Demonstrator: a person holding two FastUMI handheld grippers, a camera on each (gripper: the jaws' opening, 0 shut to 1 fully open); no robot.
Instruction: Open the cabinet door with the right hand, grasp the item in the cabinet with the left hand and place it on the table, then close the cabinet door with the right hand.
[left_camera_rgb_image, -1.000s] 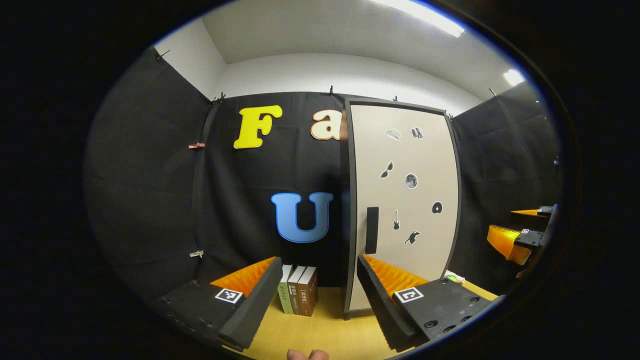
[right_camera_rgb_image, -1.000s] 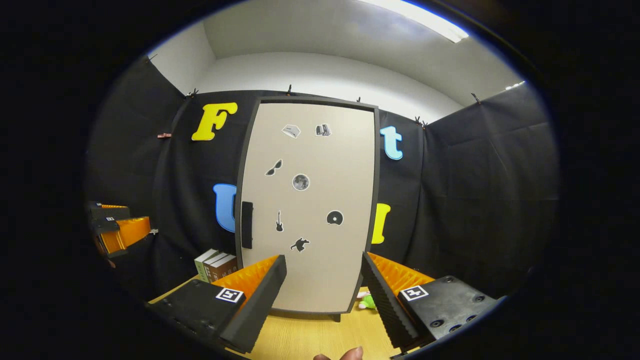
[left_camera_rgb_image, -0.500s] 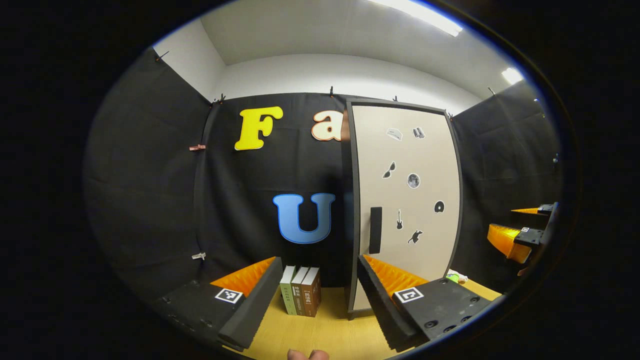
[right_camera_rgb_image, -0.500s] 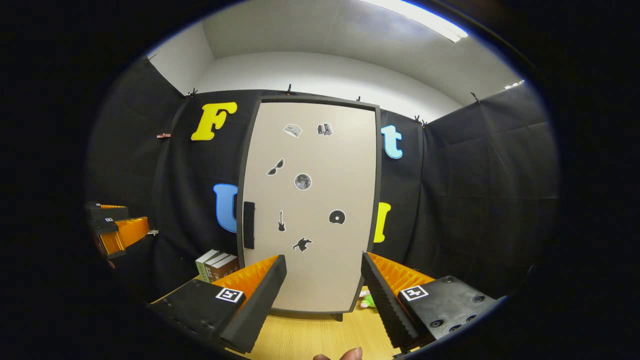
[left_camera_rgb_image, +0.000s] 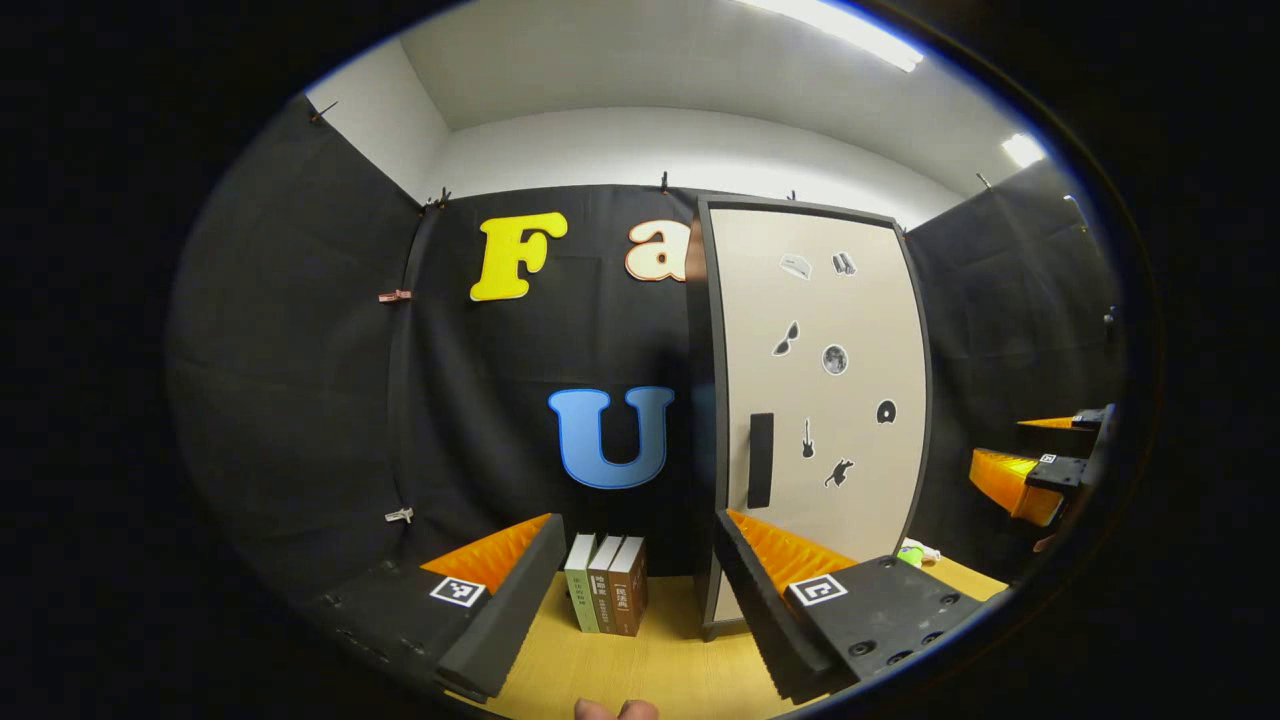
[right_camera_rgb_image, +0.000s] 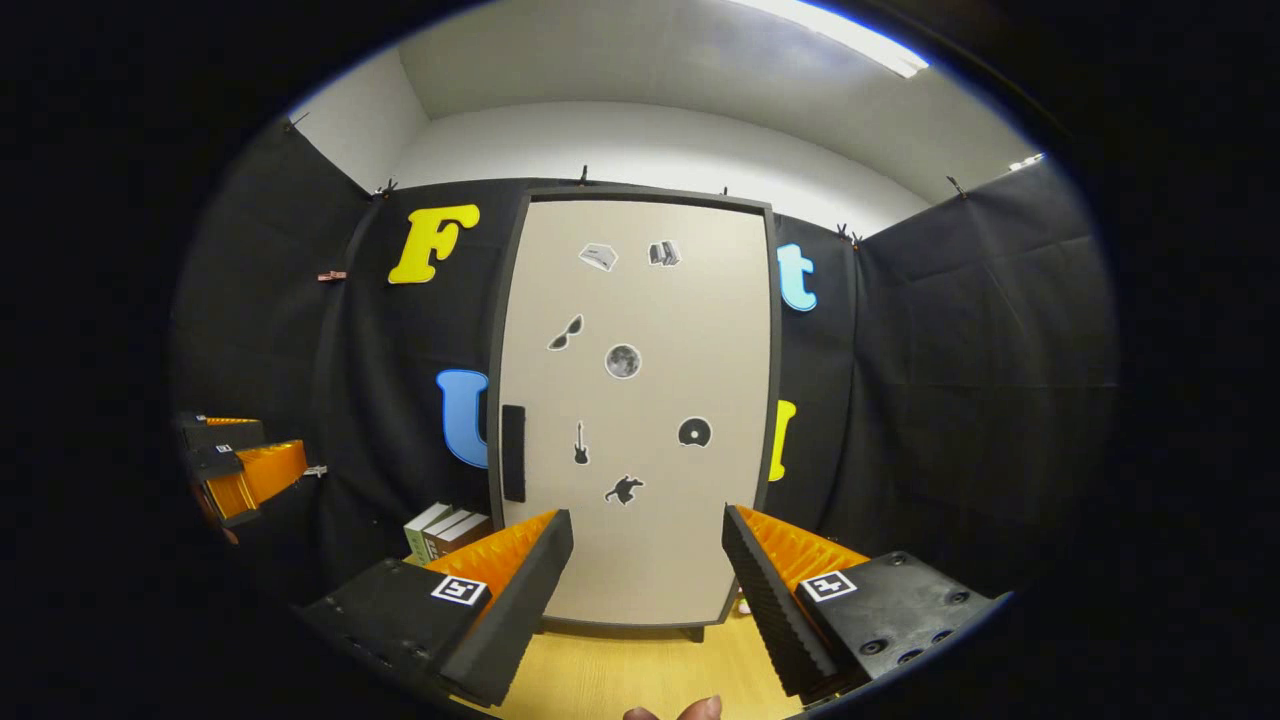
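In the right gripper view, the right gripper (right_camera_rgb_image: 645, 590) is holding its jaws wide apart on nothing, facing the shut cabinet door (right_camera_rgb_image: 640, 400), which is standing at twelve o'clock on the worktop (right_camera_rgb_image: 620, 680); the door's dark handle (right_camera_rgb_image: 513, 453) is sitting at about ten o'clock from the jaws. The item inside the cabinet is hiding behind that door. In the left gripper view, the left gripper (left_camera_rgb_image: 640, 600) is likewise keeping its jaws spread and empty, with three upright books (left_camera_rgb_image: 607, 597) at twelve o'clock between them and the right gripper showing at three o'clock.
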